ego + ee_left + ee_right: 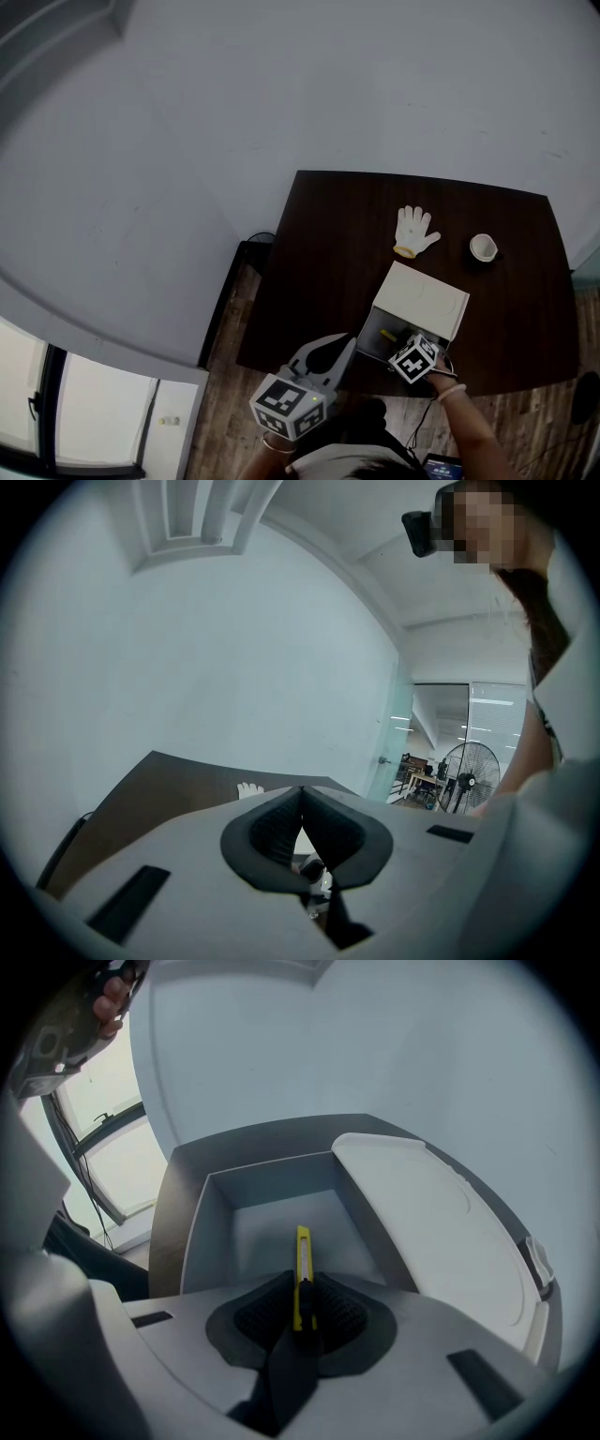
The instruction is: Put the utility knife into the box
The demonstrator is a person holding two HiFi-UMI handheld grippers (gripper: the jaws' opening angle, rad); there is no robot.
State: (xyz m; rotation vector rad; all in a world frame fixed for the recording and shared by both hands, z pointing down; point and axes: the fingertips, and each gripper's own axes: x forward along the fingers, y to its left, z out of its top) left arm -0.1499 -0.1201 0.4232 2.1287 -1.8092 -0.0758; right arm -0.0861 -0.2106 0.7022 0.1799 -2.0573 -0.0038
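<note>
White glove (413, 231) on dark table (319, 272), small white cup (483, 247) — just right of it

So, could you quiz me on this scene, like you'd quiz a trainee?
1. True or false: the right gripper is shut on the yellow utility knife.
2. What lies on the table beyond the box? A: a white glove; B: scissors; C: a book.
3. Which gripper holds nothing?

Key: 1 true. 2 A. 3 the left gripper; its jaws are shut with nothing between them.
</note>
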